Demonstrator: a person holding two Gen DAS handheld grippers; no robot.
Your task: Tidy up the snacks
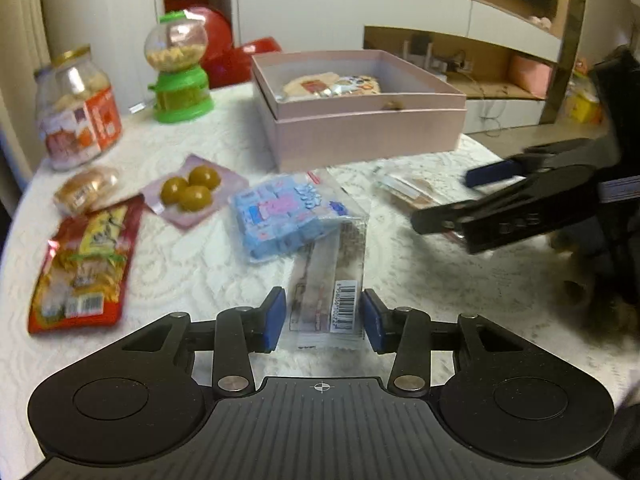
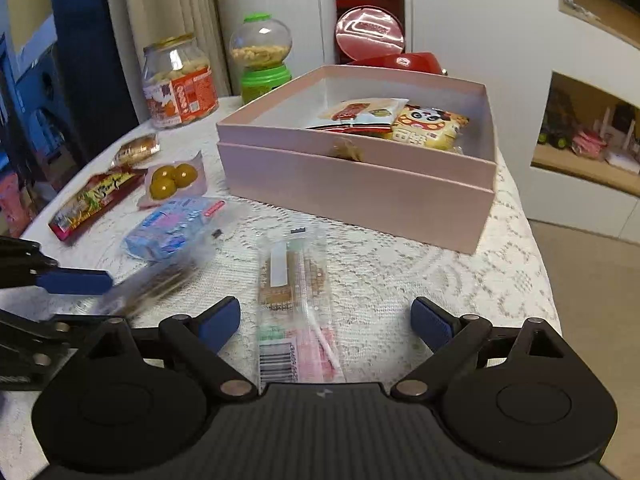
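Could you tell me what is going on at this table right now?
Someone with a gripper in each hand is sorting snacks into the pink box, which already holds a few packets. The left gripper has its pads on either side of a clear packet with a barcode. The right gripper is open over a clear cracker packet. Other snacks lie loose on the tablecloth.

The left gripper sits low with its blue pads pressed on either side of a clear packet — held between them; the right gripper hovers level, jaws spread wide, nothing touching either pad.
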